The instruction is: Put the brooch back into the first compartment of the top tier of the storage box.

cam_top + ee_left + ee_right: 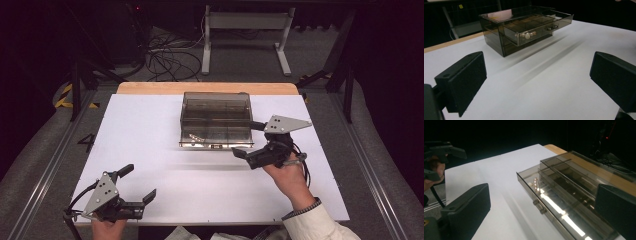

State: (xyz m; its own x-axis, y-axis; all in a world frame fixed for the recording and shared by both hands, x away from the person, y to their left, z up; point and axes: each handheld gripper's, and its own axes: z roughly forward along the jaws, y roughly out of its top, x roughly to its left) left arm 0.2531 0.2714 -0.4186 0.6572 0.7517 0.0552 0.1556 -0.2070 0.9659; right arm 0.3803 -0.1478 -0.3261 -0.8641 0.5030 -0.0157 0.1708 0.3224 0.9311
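Observation:
A smoky clear drawer box (215, 112) stands at the middle back of the white board (150, 160). Its bottom drawer (216, 138) is pulled out toward me. In the drawer's left part lies a small beaded metal piece (194, 136), also seen in the right gripper view (536, 184). My right gripper (248, 139) is open at the drawer's front right corner, one jaw beside the box, one in front of the drawer (554, 207). My left gripper (139, 182) is open and empty at the near left, facing the box (524, 27) from a distance.
A wooden strip (205, 88) runs along the board's far edge. Beyond it stand a white table frame (245, 30) and loose cables (170, 55) on the floor. Metal rails (45, 170) flank the board. White board lies open between the left gripper and the box.

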